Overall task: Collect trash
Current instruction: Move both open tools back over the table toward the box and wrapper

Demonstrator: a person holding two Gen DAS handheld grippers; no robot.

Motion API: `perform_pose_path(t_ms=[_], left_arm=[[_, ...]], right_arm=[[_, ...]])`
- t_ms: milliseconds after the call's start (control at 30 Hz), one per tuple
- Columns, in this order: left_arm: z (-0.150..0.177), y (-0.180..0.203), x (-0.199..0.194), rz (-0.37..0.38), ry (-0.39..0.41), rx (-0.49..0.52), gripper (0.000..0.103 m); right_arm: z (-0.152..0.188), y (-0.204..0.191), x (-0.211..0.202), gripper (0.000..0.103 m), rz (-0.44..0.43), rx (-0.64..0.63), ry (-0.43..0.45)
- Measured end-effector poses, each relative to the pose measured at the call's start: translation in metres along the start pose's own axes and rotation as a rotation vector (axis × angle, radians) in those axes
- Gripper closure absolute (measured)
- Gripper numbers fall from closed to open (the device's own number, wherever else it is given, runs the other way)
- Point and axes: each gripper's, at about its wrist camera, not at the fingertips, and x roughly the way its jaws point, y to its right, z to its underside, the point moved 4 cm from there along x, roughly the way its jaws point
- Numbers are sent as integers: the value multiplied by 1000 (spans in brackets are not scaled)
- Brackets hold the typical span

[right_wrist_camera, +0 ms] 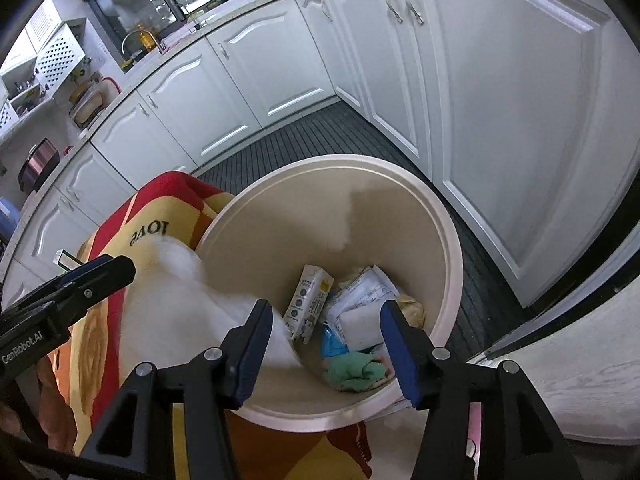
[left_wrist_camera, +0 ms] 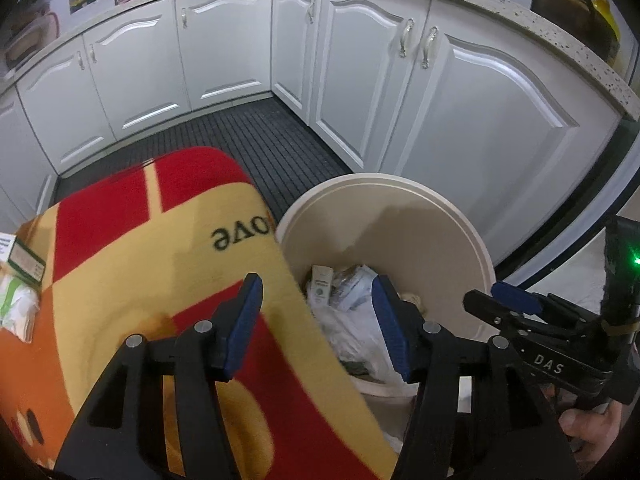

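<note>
Both claws, left claw (left_wrist_camera: 318, 320) and right claw (right_wrist_camera: 326, 344), hang released and empty over the bin (right_wrist_camera: 450, 248), already holding a carton (right_wrist_camera: 310, 300) and wrappers, while a box (left_wrist_camera: 24, 258) at nine o'clock on the blanket (left_wrist_camera: 120, 264) remains uncollected.

Bin: we see a round beige bin (right_wrist_camera: 400, 216), upright and open, in the centre of the right wrist frame.
Contents: we find a tilted carton (right_wrist_camera: 310, 300), papers (right_wrist_camera: 368, 292), a green cloth (right_wrist_camera: 352, 372).
Plastic bag: white, draped over the bin's left rim (right_wrist_camera: 192, 304).

"DAS" is showing in white on the right gripper (left_wrist_camera: 516, 300), "GenRobot.AI" is running along the left gripper (right_wrist_camera: 80, 272), and "love" is reading upside down on the red-and-yellow blanket (left_wrist_camera: 168, 264).
</note>
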Motion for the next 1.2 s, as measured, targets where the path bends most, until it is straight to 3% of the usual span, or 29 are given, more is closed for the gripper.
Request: perform_pose_path(t_ms=[400, 667, 800, 1200], left_arm=[[12, -21, -21, -59, 36, -26, 48], [24, -48, -41, -125, 61, -48, 48], [33, -75, -49, -154, 54, -91, 48], [69, -188, -81, -246, 44, -288, 47]], right_arm=[[8, -19, -12, 49, -26, -40, 9], [14, -60, -22, 48, -77, -105, 11], [18, -86, -25, 37, -110, -141, 16], [37, -164, -8, 37, -179, -262, -37]])
